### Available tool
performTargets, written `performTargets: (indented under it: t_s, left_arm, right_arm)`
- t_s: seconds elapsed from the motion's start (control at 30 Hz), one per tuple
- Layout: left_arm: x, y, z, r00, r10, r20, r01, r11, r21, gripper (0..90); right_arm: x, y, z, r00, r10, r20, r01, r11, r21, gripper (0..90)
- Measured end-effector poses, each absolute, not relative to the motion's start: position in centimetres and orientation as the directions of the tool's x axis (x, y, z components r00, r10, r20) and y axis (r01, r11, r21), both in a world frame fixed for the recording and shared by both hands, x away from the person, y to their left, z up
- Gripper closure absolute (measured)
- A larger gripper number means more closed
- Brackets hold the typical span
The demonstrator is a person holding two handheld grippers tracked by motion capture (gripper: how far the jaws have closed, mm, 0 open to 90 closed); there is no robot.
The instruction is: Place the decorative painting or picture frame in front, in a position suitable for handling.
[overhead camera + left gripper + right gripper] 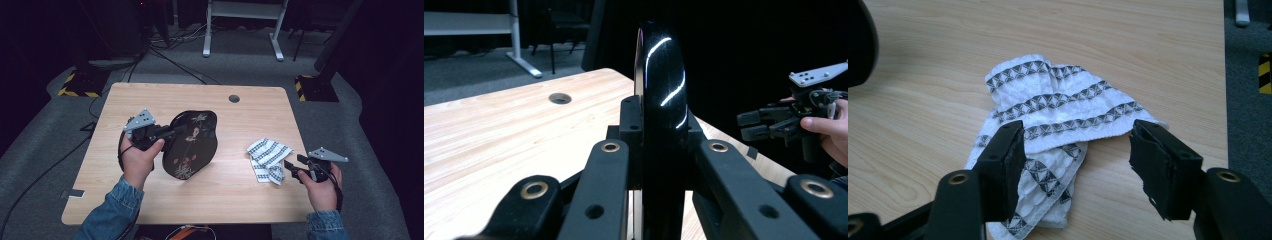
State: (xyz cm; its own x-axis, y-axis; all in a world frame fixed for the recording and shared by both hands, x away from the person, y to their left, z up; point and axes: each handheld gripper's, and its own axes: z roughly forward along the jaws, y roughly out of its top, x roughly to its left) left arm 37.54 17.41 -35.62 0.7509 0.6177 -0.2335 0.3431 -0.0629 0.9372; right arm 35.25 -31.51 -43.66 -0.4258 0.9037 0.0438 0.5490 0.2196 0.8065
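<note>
Wood counter (150, 100): glossy black floral tray (192, 145) upright, pinched by left gripper (175, 131) fingers; right gripper (290, 167) fingers spread near patterned cloth (267, 157).

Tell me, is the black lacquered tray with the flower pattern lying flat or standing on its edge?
Standing on edge: the black lacquered tray rises from the wooden table, its rim clamped in the left tool.

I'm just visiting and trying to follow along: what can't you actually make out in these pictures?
- Black tray: in the left gripper view it shows edge-on, so its flower picture is hidden; in the high view the flowers are too small to identify.
- Left hand-held gripper: in the high view the tray hides its far pad.
- Patterned cloth: in the right gripper view the right hand-held gripper covers its near corner.
</note>
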Motion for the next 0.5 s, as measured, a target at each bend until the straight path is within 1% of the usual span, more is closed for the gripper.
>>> performTargets:
  t_s: [0.17, 0.23, 0.5]
  left_arm:
    - [37.8, 16.0, -36.2, 0.774, 0.588, -0.235, 0.346, -0.082, 0.934, 80.7]
    - [37.8, 15.5, -36.4, 0.785, 0.579, -0.218, 0.328, -0.090, 0.941, 80.6]
    - [37.8, 15.3, -36.4, 0.820, 0.544, -0.179, 0.294, -0.131, 0.947, 80.4]
  right_arm:
    - [35.3, -31.1, -43.7, -0.435, 0.900, 0.045, 0.549, 0.226, 0.805, 39.9]
    - [35.4, -30.9, -43.8, -0.437, 0.898, 0.042, 0.549, 0.230, 0.804, 39.9]
    - [35.3, -30.6, -43.9, -0.436, 0.899, 0.042, 0.555, 0.232, 0.799, 39.8]
